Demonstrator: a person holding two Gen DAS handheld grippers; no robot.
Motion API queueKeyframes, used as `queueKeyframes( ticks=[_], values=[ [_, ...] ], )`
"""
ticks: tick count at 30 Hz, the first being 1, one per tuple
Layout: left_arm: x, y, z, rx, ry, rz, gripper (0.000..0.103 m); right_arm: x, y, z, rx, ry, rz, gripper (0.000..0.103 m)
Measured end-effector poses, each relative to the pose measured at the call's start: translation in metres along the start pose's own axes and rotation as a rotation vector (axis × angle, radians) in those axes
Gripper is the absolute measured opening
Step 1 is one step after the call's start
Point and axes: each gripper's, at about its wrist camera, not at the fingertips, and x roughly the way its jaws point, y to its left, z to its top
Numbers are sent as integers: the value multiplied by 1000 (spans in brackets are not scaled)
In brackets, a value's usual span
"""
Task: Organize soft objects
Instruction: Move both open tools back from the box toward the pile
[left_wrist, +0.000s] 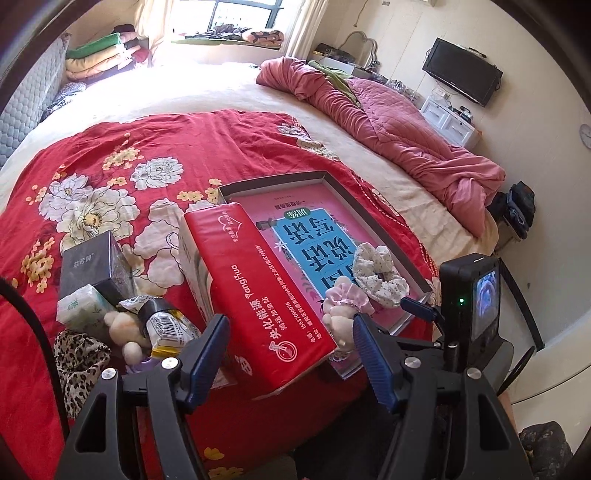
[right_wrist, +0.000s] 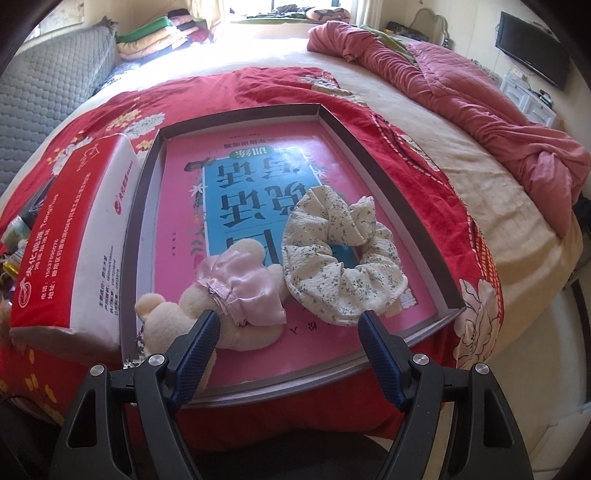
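Note:
A shallow grey tray (right_wrist: 146, 192) lined with a pink and blue book cover lies on the red floral blanket. In it are a white floral scrunchie (right_wrist: 343, 254) and a small cream plush bear in a pink dress (right_wrist: 236, 291); both also show in the left wrist view, the scrunchie (left_wrist: 380, 275) and the bear (left_wrist: 341, 308). My right gripper (right_wrist: 288, 325) is open and empty just in front of the bear. My left gripper (left_wrist: 290, 334) is open and empty over a red tissue pack (left_wrist: 255, 291). Left of the pack lie a cream plush toy (left_wrist: 123, 328) and a leopard-print scrunchie (left_wrist: 79, 356).
A dark box (left_wrist: 94, 264), a green tissue packet (left_wrist: 79, 304) and a crumpled wrapper (left_wrist: 166, 321) lie by the plush toy. A pink quilt (left_wrist: 391, 122) is bunched at the far right of the bed. The right gripper's camera body (left_wrist: 471, 295) stands beside the tray.

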Motion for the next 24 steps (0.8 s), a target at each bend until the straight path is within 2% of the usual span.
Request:
queueKeyframes(
  ticks=[3,6,14,19,24],
  values=[
    [-5,2,-2,-1,-9,5,69,1,1,4,4,-14,-3,78],
    [-10,5,-3,3,-20,9,69,-10,-3,6,22,-67,6,78],
    [-26,13,-3,-5,-57,21,69,-64,-5,15,70,-218,55,78],
    [-37,18,-3,-10,-81,36,69,-102,10,23,45,-296,91,78],
    [-51,25,-4,-12,-102,71,69,-137,30,30,35,-360,173,78]
  ],
)
